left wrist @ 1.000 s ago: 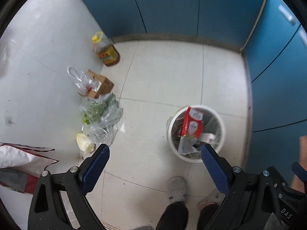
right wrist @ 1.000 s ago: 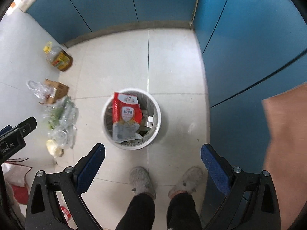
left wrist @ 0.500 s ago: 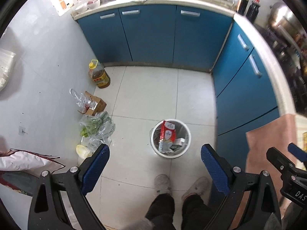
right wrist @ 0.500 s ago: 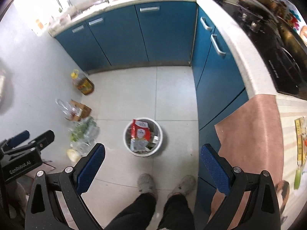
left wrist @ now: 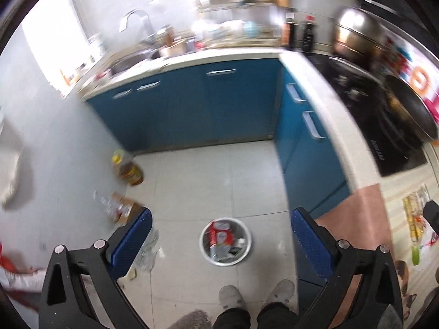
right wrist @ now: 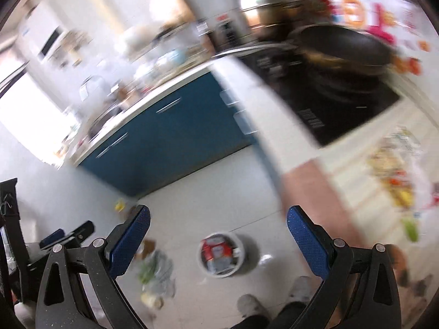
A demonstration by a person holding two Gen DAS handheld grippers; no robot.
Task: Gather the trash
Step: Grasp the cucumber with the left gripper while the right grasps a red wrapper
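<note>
My left claw (left wrist: 221, 242) & right claw (right wrist: 218, 240) both gape wide, empty. Bin (left wrist: 225, 241) w/ red packets sits mid-floor by my feet; wrappers (left wrist: 417, 227) lie on surface's right edge.

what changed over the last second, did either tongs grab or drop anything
Both tongs rose and tilted up from the trash bin: it shrank in view, and the counter and stove came into sight. The left tongs and right tongs stayed open and empty. The bin, its red packet and the oil bottle stayed put.
</note>
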